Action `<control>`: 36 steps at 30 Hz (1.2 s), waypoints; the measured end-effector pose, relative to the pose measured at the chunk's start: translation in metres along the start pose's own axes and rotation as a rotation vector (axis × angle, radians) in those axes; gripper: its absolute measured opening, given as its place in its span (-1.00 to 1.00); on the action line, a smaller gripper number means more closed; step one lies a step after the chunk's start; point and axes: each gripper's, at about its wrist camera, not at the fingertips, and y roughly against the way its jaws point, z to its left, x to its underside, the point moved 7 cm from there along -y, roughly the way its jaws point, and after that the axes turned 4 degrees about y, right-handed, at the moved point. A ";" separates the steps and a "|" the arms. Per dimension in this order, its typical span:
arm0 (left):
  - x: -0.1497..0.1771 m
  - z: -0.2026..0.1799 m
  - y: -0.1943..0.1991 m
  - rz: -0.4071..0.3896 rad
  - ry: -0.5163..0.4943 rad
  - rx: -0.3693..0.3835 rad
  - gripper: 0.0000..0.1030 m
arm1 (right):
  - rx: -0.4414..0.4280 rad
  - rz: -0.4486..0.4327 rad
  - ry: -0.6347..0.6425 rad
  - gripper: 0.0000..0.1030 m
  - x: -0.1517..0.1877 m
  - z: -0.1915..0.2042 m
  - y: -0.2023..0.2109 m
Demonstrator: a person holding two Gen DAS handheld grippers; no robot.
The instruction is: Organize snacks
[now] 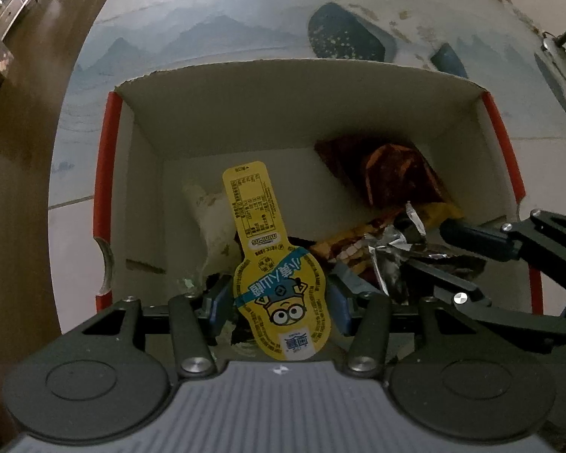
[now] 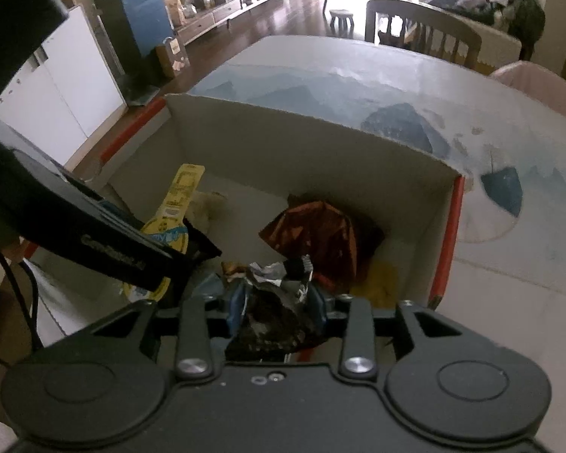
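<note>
I have both hands over the cardboard box (image 1: 320, 120) that stands on the bench (image 1: 245, 26), and each hand-held gripper carries a snack. My left hand-held gripper (image 1: 281, 307) is clamped on the wide end of the yellow Minions snack pack (image 1: 268, 264); its narrow tab points away from me over the box floor. My right hand-held gripper (image 2: 277, 307) is closed on a dark crinkled foil packet (image 2: 275, 309), whose torn silver top sticks up between the pads.

The step in hand, as I judge it, is to set both snacks down inside the box. To do it well I should lower each one until it nearly rests on what lies below, then let go, so nothing bounces out or tips. My two grippers are close together, the left one crossing just in front of the right in the right wrist view, so I should release one at a time and lift straight up to avoid a knock.

A shiny reddish-brown bag (image 1: 400, 177) already lies at the far right of the box, with a pale wrapper (image 1: 211, 215) at the left and a yellow-and-brown bag (image 1: 358, 245) between them. The yellow pack hangs above the gap between these, well inside the walls; the foil packet hangs over the near right part.
</note>
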 end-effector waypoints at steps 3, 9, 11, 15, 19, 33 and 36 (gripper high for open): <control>0.000 -0.002 0.007 -0.031 0.002 -0.004 0.02 | 0.009 -0.035 0.011 -0.06 -0.001 0.001 0.008; 0.001 -0.002 0.030 -0.106 -0.001 -0.007 0.20 | 0.036 -0.114 0.003 0.75 -0.008 -0.002 0.035; 0.001 -0.004 0.038 -0.136 -0.007 -0.006 0.20 | 0.041 -0.138 -0.011 0.82 -0.010 -0.004 0.045; 0.005 -0.005 0.054 -0.182 -0.004 0.002 0.31 | 0.040 -0.172 -0.046 0.90 -0.011 -0.007 0.060; 0.010 -0.005 0.069 -0.228 -0.010 0.003 0.31 | 0.039 -0.219 -0.086 0.99 -0.011 -0.009 0.078; 0.033 -0.008 0.126 -0.401 -0.014 0.092 0.81 | 0.025 -0.370 -0.227 0.99 -0.008 -0.007 0.125; 0.036 -0.006 0.134 -0.432 -0.002 0.103 0.96 | 0.011 -0.394 -0.263 0.99 -0.005 -0.006 0.131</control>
